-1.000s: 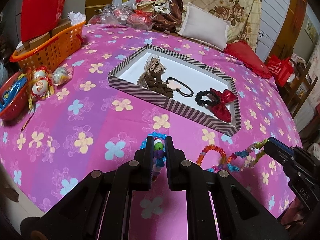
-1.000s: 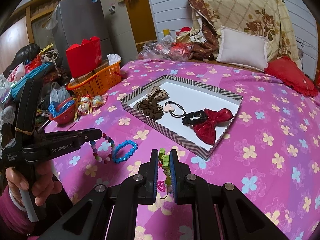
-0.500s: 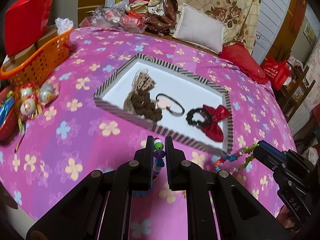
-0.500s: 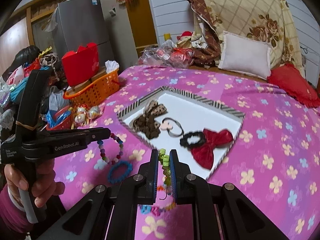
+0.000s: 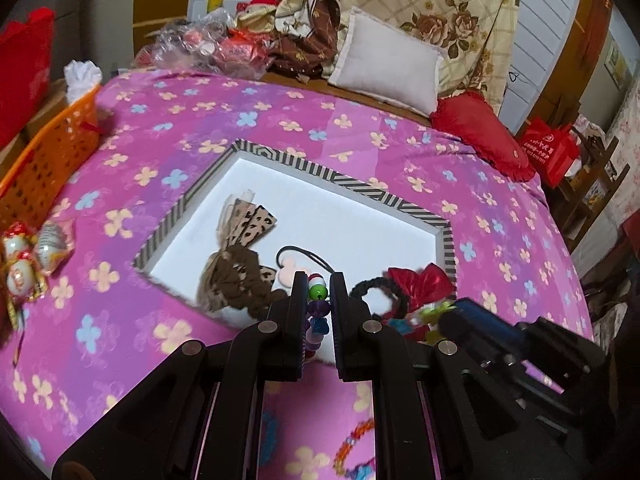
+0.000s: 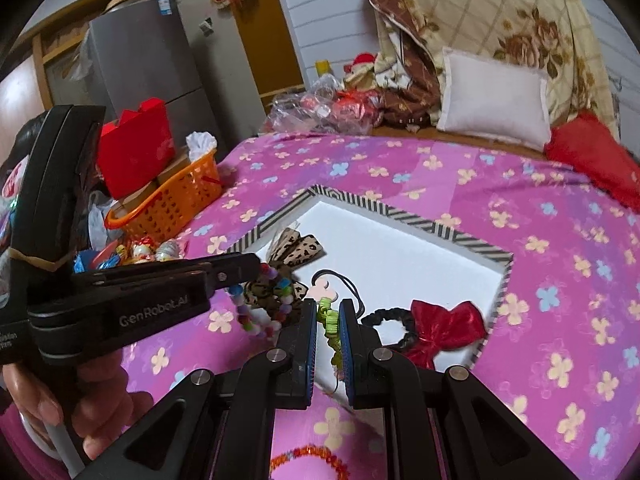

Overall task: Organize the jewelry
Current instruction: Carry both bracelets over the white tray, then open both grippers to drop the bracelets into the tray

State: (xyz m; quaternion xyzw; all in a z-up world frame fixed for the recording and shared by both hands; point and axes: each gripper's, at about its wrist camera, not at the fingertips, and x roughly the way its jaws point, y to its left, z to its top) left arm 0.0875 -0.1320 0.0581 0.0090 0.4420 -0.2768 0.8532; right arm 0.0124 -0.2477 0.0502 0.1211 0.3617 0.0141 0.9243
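My left gripper (image 5: pixel 319 286) is shut on a multicoloured bead bracelet (image 5: pixel 318 304) and holds it over the near edge of the striped tray (image 5: pixel 352 182). It also shows in the right wrist view (image 6: pixel 256 268), with the bracelet (image 6: pixel 262 320) hanging from it. My right gripper (image 6: pixel 328 312) is shut on a green bead bracelet (image 6: pixel 329 320), also over the tray's near edge (image 6: pixel 416 220). The tray holds a leopard bow (image 5: pixel 248 224), a brown scrunchie (image 5: pixel 236 284), a black hair tie (image 5: pixel 304 260) and a red bow scrunchie (image 5: pixel 420 284).
An orange basket (image 5: pixel 44 168) and wrapped toys (image 5: pixel 28 256) lie at the left of the pink flowered bedspread (image 5: pixel 120 184). An orange bead bracelet (image 6: pixel 308 454) and a blue one (image 5: pixel 268 432) lie on the spread below the grippers. Pillows (image 5: pixel 388 64) sit at the back.
Both grippers have lifted their bracelets off the bedspread and moved forward, from in front of the tray to over its near edge.
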